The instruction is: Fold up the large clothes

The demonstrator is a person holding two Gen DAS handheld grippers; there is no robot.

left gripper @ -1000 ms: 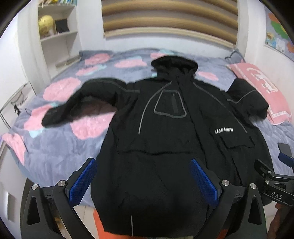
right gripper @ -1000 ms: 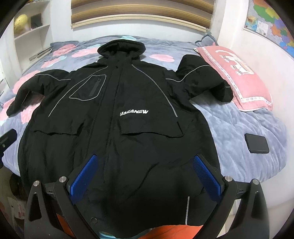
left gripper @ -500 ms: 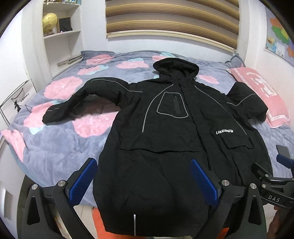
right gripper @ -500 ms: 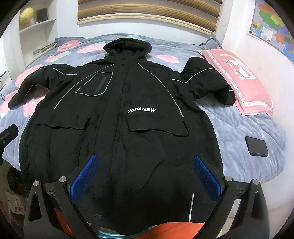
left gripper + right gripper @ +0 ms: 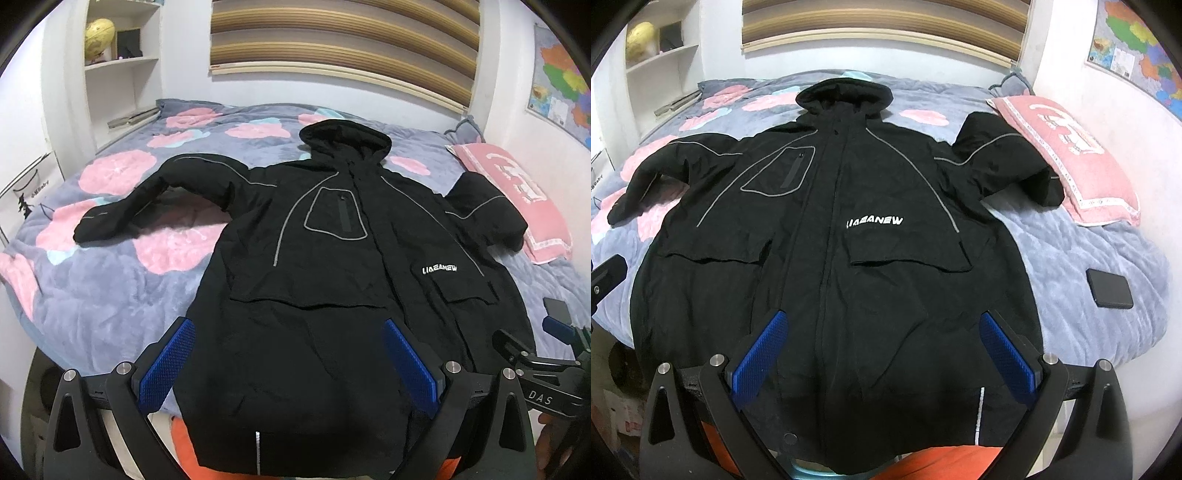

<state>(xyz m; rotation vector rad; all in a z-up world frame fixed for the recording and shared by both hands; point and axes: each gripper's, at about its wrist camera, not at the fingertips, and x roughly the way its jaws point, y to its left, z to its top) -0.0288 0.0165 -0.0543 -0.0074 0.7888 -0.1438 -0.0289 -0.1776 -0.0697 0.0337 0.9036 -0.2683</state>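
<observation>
Nearest the lens, the left hand-held gripper (image 5: 288,362) hangs above the hem of the coat with its blue-padded fingers (image 5: 166,365) spread wide and nothing between them. The right hand-held gripper (image 5: 882,360) sits the same way over the lower front, jaws wide apart, empty; in the left wrist view its black frame (image 5: 535,369) shows at the right edge.

Below both, the black hooded coat (image 5: 332,277) lies face up and fully spread on the bed (image 5: 110,295), zipped closed, its hem hanging over the near edge of the mattress. Something orange (image 5: 945,461) shows under the hem. Two flapped pockets cross the waist, white lettering (image 5: 874,222) sits on one side of the chest, and a grey-outlined zip pocket (image 5: 783,171) on the other. Grey piping runs from the collar toward the sides.

To the right of the coat, a small dark flat device (image 5: 1109,288) lies on the blue-grey, pink-flowered quilt, apart from the fabric. One sleeve (image 5: 147,203) stretches out and bends down across the quilt; the other sleeve (image 5: 1008,162) is bent, its cuff lying against a pink pillow (image 5: 1067,151).

Farther back the hood (image 5: 846,94) points toward the headboard wall. Beyond it are striped blinds (image 5: 343,40), a white shelf with a yellow globe (image 5: 99,37), and a wall map (image 5: 1137,51).
</observation>
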